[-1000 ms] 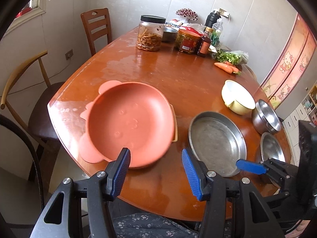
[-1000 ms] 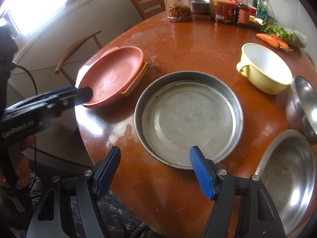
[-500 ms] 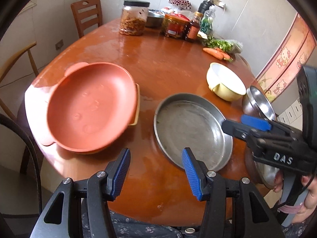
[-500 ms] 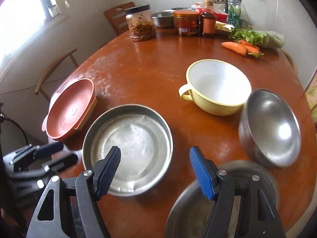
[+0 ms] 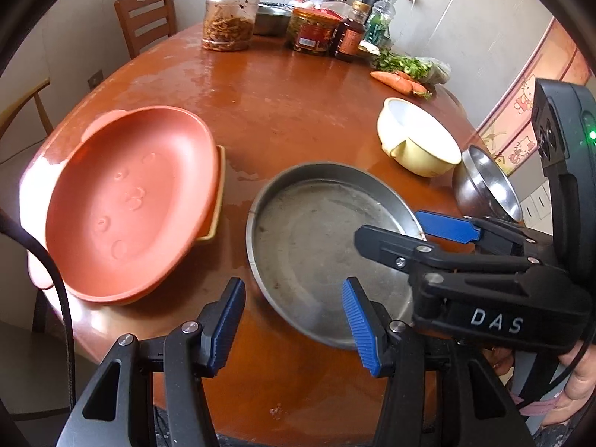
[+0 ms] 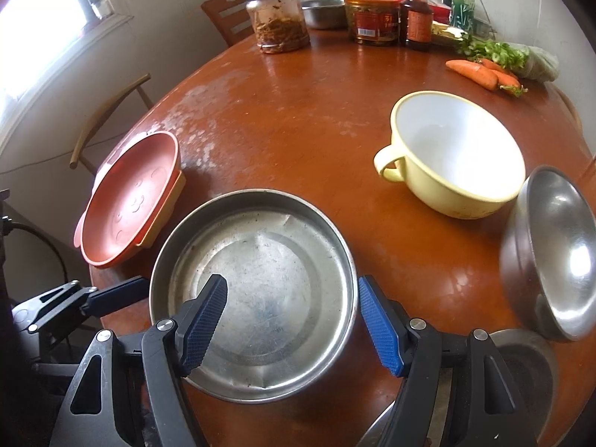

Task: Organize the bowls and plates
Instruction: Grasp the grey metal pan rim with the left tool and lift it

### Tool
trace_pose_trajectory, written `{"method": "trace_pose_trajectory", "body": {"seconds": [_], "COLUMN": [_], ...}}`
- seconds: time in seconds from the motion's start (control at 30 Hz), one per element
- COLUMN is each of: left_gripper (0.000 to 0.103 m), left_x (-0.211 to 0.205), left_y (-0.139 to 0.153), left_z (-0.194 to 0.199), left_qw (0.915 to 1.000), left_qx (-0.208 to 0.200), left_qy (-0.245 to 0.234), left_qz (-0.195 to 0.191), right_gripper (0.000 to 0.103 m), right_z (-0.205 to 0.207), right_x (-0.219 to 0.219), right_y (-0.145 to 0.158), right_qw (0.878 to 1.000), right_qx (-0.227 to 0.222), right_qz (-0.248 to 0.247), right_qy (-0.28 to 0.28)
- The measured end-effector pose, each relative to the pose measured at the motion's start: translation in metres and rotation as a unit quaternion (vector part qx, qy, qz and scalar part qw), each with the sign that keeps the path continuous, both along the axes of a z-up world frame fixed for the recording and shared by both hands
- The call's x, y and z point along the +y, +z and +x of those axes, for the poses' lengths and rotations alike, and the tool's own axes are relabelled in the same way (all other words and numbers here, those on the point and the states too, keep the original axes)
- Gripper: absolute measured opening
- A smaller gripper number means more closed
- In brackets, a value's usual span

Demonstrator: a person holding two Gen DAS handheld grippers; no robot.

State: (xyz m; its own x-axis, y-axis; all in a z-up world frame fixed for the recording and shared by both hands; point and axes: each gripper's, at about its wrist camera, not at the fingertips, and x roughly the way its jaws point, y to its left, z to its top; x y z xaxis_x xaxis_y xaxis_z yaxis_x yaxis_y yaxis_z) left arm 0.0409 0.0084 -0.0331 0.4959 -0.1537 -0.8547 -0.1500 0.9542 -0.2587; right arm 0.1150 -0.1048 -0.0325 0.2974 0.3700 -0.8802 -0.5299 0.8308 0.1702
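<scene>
Since half a second ago, the right hand-held gripper (image 6: 292, 326) has closed in on the steel pan (image 6: 257, 290), fingers apart astride its right rim. Left hand-held gripper (image 5: 294, 320) gapes empty beside it. Two stacked plates (image 5: 126, 201), yellow bowl (image 6: 458, 152), steel bowl (image 6: 551, 249) share the table (image 6: 298, 119).

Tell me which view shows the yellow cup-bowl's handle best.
The right wrist view: the yellow cup-bowl faces the camera closely, its handle loop fully outlined. In the left wrist view the bowl sits farther off, its handle foreshortened.
</scene>
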Motion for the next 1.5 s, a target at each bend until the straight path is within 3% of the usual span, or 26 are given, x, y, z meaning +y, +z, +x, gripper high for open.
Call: {"method": "trace_pose_trajectory", "body": {"seconds": [0.47,0.8,1.5], "left_gripper": [0.054,0.054,0.054], "left_x": [-0.006,-0.001,0.04], "left_y": [0.006,0.02,0.046], "left_z": [0.003,-0.004,-0.027], "left_qw": [0.9999,0.9992,0.9949], "left_qx": [-0.015,-0.037,-0.094], "left_qy": [0.001,0.006,0.038], "left_qz": [-0.002,-0.008,0.002], "right_gripper": [0.072,0.072,0.072], "right_z": [-0.007,-0.015,-0.032], "right_x": [-0.009,-0.012,0.022], "right_y": [0.002,0.022,0.052], "right_qw": [1.0,0.999,0.997], "right_qx": [0.003,-0.014,-0.044], "right_qz": [0.012,0.038,0.068], "right_qy": [-0.006,-0.003,0.013]}}
